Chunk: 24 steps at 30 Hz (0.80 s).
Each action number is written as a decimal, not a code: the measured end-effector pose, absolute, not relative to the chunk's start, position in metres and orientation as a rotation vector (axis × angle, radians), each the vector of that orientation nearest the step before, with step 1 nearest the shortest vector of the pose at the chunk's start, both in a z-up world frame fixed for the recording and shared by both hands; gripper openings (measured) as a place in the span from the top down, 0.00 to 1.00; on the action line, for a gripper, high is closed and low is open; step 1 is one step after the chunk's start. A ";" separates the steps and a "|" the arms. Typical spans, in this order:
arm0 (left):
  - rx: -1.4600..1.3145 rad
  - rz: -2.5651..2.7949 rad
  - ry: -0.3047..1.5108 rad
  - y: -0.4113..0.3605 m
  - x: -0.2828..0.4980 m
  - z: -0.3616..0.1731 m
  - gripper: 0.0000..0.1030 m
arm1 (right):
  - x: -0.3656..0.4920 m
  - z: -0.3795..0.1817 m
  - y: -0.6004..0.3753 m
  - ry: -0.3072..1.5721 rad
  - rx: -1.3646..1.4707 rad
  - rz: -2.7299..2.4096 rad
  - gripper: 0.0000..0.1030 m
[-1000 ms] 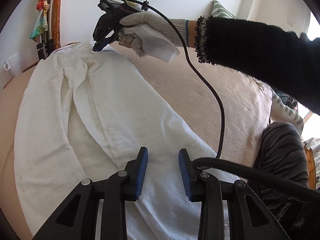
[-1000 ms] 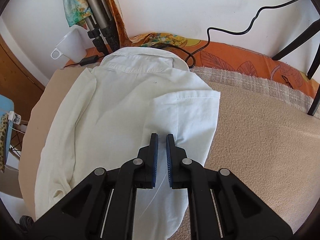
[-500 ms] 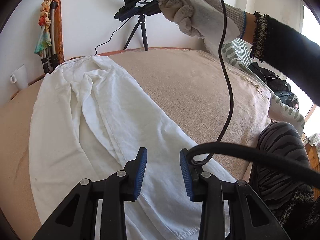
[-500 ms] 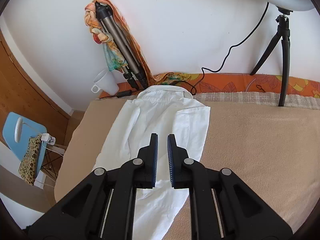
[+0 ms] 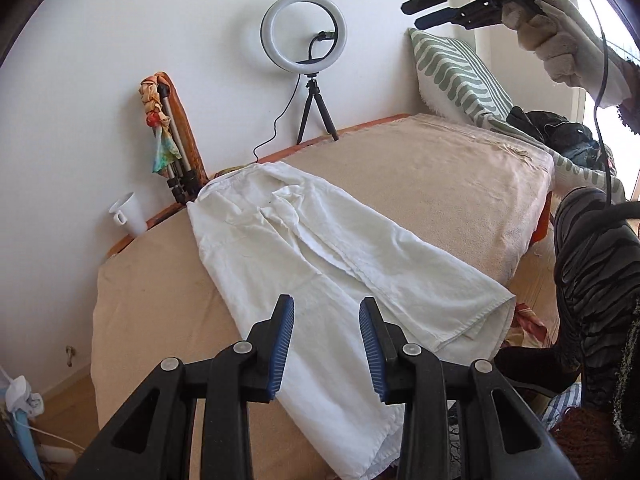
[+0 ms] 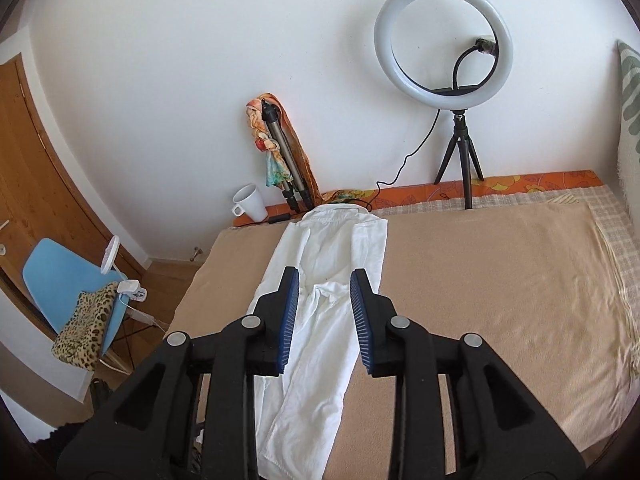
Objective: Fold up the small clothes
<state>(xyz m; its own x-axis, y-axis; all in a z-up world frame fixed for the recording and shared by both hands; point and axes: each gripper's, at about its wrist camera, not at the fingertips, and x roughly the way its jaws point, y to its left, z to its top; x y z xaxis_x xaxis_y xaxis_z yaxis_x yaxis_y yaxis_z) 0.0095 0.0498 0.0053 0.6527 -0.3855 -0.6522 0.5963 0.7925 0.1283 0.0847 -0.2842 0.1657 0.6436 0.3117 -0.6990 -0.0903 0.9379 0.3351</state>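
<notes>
A white shirt (image 5: pixel 320 264) lies lengthwise on the beige bed cover (image 5: pixel 440 184), both long sides folded in, collar toward the wall. It also shows in the right wrist view (image 6: pixel 324 280) as a narrow strip. My left gripper (image 5: pixel 326 320) is open and empty, raised above the shirt's lower part. My right gripper (image 6: pixel 325 292) is open and empty, held high above the bed; it also shows in the left wrist view (image 5: pixel 436 10) at the top right, in a gloved hand.
A ring light on a tripod (image 6: pixel 444 52) stands at the bed's far edge. A white mug (image 6: pixel 251 202) and a folded tripod with a scarf (image 6: pixel 276 160) sit by the wall. A striped pillow (image 5: pixel 460 76) lies at the right. A blue chair (image 6: pixel 68 292) stands left of the bed.
Both grippers rose and pulled back from the shirt. The right gripper, shut before, let go of the folded-in shirt side near the collar and is open now. The left stayed open.
</notes>
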 end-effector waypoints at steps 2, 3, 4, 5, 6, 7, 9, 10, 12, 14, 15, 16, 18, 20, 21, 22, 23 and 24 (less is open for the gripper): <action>0.326 -0.553 0.676 0.064 0.007 0.008 0.66 | 0.056 0.150 -0.283 0.872 0.295 0.231 0.69; 0.321 -0.546 0.689 0.069 0.005 0.008 0.66 | 0.044 0.139 -0.281 0.887 0.297 0.232 0.69; 0.321 -0.537 0.695 0.072 0.003 0.007 0.66 | 0.034 0.126 -0.277 0.908 0.295 0.234 0.69; 0.326 -0.526 0.701 0.074 -0.001 0.006 0.66 | 0.026 0.111 -0.273 0.933 0.289 0.236 0.69; 0.330 -0.520 0.710 0.074 -0.002 0.004 0.66 | 0.020 0.095 -0.268 0.958 0.279 0.249 0.69; 0.325 -0.517 0.722 0.074 -0.003 0.003 0.66 | 0.019 0.080 -0.262 0.975 0.262 0.266 0.70; 0.291 -0.509 0.740 0.074 -0.005 0.002 0.66 | 0.027 0.053 -0.249 1.006 0.208 0.292 0.76; 0.272 -0.504 0.748 0.074 -0.006 0.002 0.66 | 0.034 0.040 -0.242 1.021 0.175 0.297 0.79; 0.246 -0.492 0.758 0.074 -0.009 0.004 0.66 | 0.057 0.017 -0.230 1.049 0.155 0.322 0.81; 0.239 -0.472 0.759 0.074 -0.011 0.005 0.66 | 0.082 -0.009 -0.224 1.081 0.182 0.335 0.82; 0.235 -0.459 0.756 0.075 -0.013 0.006 0.66 | 0.096 -0.022 -0.219 1.102 0.181 0.346 0.82; 0.227 -0.447 0.755 0.076 -0.013 0.006 0.66 | 0.108 -0.034 -0.214 1.119 0.162 0.342 0.82; 0.196 -0.427 0.764 0.079 -0.012 0.006 0.66 | 0.127 -0.059 -0.205 1.159 0.113 0.319 0.82; 0.176 -0.409 0.771 0.082 -0.011 0.005 0.66 | 0.139 -0.081 -0.204 1.198 0.091 0.287 0.82; 0.176 -0.399 0.773 0.083 -0.010 0.003 0.66 | 0.141 -0.089 -0.206 1.216 0.097 0.280 0.82; 0.176 -0.389 0.778 0.083 -0.009 0.001 0.66 | 0.141 -0.094 -0.209 1.225 0.106 0.277 0.82; 0.172 -0.385 0.787 0.084 -0.007 -0.002 0.65 | 0.138 -0.096 -0.214 1.225 0.122 0.277 0.82; 0.165 -0.385 0.800 0.084 -0.004 -0.005 0.65 | 0.134 -0.096 -0.219 1.225 0.148 0.281 0.82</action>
<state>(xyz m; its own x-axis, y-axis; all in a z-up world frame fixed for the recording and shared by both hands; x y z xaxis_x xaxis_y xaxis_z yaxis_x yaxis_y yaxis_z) -0.0041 0.0840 -0.0053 0.6322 -0.2732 -0.7250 0.3963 0.9181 -0.0004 0.1335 -0.2188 -0.0960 0.3103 0.2910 -0.9050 -0.1324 0.9559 0.2620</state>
